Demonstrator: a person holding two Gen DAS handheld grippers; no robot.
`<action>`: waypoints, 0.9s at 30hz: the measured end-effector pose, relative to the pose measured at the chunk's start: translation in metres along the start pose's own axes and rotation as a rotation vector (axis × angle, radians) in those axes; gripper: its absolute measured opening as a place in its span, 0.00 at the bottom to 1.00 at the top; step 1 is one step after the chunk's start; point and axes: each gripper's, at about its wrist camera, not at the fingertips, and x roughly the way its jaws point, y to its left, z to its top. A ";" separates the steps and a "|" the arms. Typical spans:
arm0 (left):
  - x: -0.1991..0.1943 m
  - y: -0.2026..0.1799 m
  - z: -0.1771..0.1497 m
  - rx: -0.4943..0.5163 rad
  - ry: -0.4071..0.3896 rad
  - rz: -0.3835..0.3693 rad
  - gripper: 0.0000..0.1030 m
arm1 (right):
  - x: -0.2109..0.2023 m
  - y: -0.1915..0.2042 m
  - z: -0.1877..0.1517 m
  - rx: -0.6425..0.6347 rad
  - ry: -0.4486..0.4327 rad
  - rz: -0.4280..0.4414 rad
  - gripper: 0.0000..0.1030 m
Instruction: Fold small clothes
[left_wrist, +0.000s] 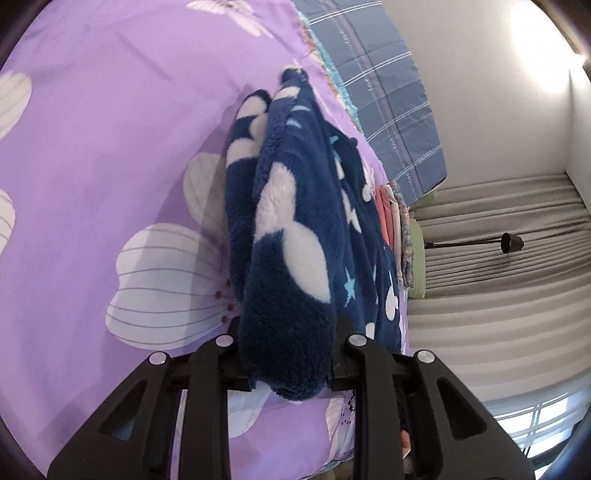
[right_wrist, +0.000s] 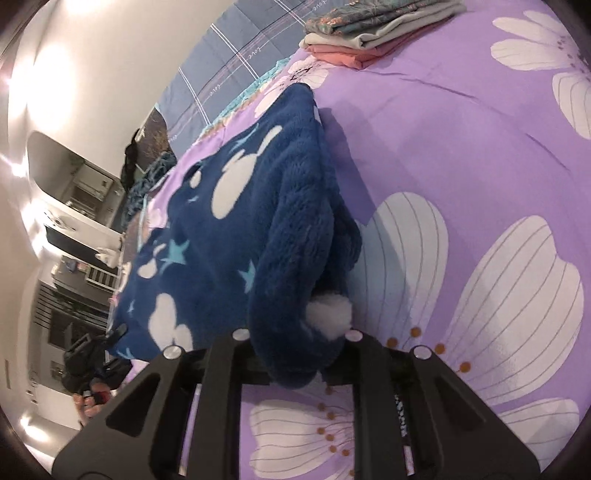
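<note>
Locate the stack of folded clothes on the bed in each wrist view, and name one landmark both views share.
Left wrist view: the stack of folded pink, grey and patterned clothes sits right of centre, seen edge-on.
Right wrist view: the same stack lies at the top edge.
Shared landmark: the blue checked quilt beside it.

Both views are bright and evenly lit, with strong fisheye bending: straight lines curve and dark corners ring each picture. In the left wrist view a blown-out white glare patch (left_wrist: 535, 48) sits on the wall at top right, and daylight comes through a window (left_wrist: 535, 424) at lower right below the grey curtain (left_wrist: 498, 295). The right wrist view has several glare spots (right_wrist: 44, 70) on the wall at left. The blue fleece garment (right_wrist: 240, 229) casts a soft shadow on the purple bedcover (right_wrist: 424, 129). Edges look slightly soft and smeared.
</note>
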 end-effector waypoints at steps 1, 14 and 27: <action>0.001 0.002 0.001 -0.003 0.003 -0.006 0.24 | 0.002 0.000 0.000 -0.003 0.000 -0.009 0.17; 0.011 0.017 0.008 0.003 0.042 -0.002 0.27 | 0.009 -0.009 -0.007 0.033 0.014 -0.079 0.30; -0.047 0.016 -0.011 0.257 -0.159 0.346 0.35 | -0.037 0.059 -0.022 -0.256 -0.253 -0.383 0.51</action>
